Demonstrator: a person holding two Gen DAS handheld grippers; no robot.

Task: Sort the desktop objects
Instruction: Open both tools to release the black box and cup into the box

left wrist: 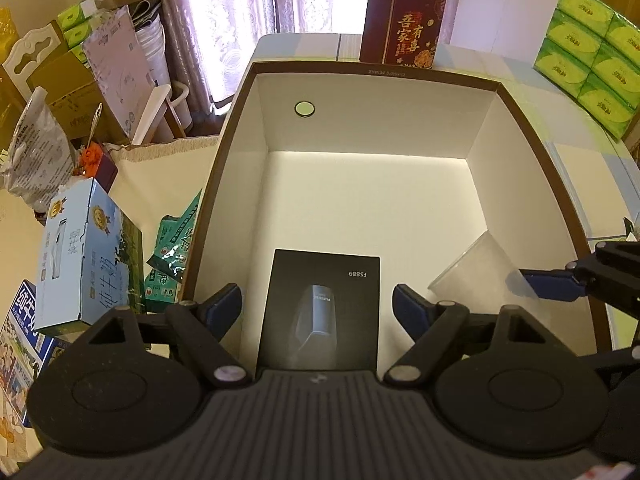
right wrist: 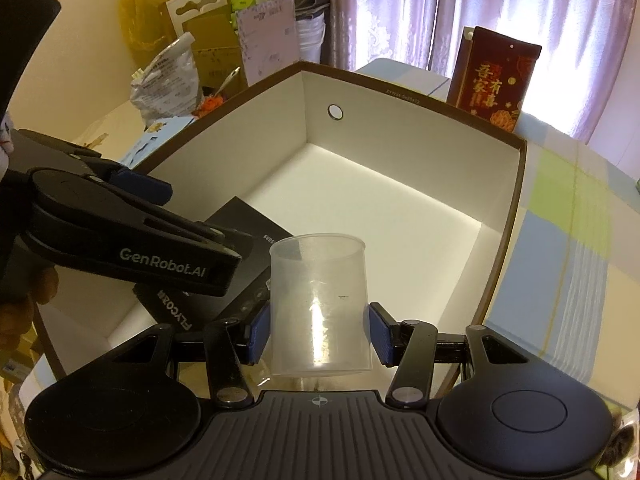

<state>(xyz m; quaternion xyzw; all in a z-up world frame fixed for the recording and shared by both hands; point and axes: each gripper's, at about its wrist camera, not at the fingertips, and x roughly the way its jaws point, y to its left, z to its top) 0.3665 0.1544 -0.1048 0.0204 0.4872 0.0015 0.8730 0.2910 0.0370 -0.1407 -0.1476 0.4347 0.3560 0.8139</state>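
Observation:
A large brown box with a white lining (left wrist: 360, 70) fills both views. A black carton marked FS889 (left wrist: 320, 304) lies flat on its floor at the near side. My left gripper (left wrist: 316, 308) hovers over that carton with its blue pads spread wider than the carton and touching nothing. A translucent plastic cup (right wrist: 320, 304) hangs upright above the box's near right part, and my right gripper (right wrist: 320, 336) is shut on it, a blue pad pressed on each side. In the left wrist view the cup (left wrist: 476, 268) shows at the right with one right fingertip (left wrist: 552, 284) on it.
A dark red gift bag (left wrist: 404, 24) stands behind the box. Green tissue packs (left wrist: 588, 60) are stacked at the far right on the plaid tablecloth (right wrist: 568, 240). Left of the box lie a blue milk carton (left wrist: 84, 256), green snack bags (left wrist: 176, 248) and piled clutter.

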